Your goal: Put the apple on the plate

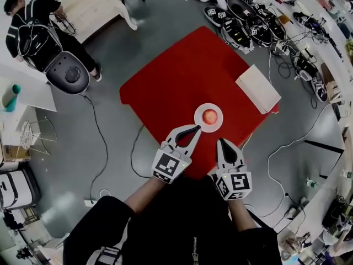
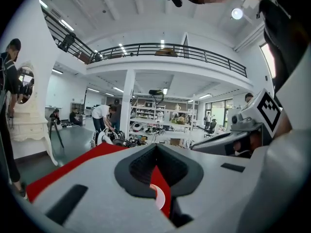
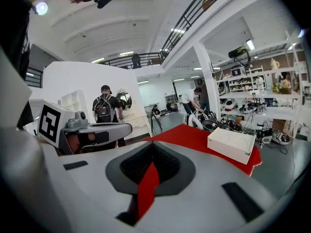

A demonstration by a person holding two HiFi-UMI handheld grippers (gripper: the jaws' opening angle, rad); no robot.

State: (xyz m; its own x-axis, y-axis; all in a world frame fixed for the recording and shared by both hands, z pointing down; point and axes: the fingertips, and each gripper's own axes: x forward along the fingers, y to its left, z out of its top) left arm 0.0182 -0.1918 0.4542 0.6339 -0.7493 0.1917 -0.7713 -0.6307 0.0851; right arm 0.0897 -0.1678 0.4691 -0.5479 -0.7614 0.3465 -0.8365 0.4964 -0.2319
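Note:
A red apple [image 1: 209, 116] rests on a small white plate [image 1: 199, 112] near the front of the red table [image 1: 176, 76]. My left gripper [image 1: 197, 128] is shut and empty, its tips just left of the plate and raised off the table. My right gripper [image 1: 222, 142] is shut with nothing in it, a little nearer to me than the plate. In the left gripper view the closed jaws [image 2: 156, 149] show only a sliver of the plate [image 2: 160, 196] through their gap. The right gripper view shows its jaws [image 3: 152, 145] closed over the red table [image 3: 194, 137].
A white box [image 1: 258, 88] [image 3: 232, 144] lies at the table's right corner. Several black and white helmets [image 1: 237, 15] and cables [image 1: 298, 65] crowd the floor beyond. A person with a backpack [image 1: 33, 35] stands far left by a white table [image 1: 94, 4].

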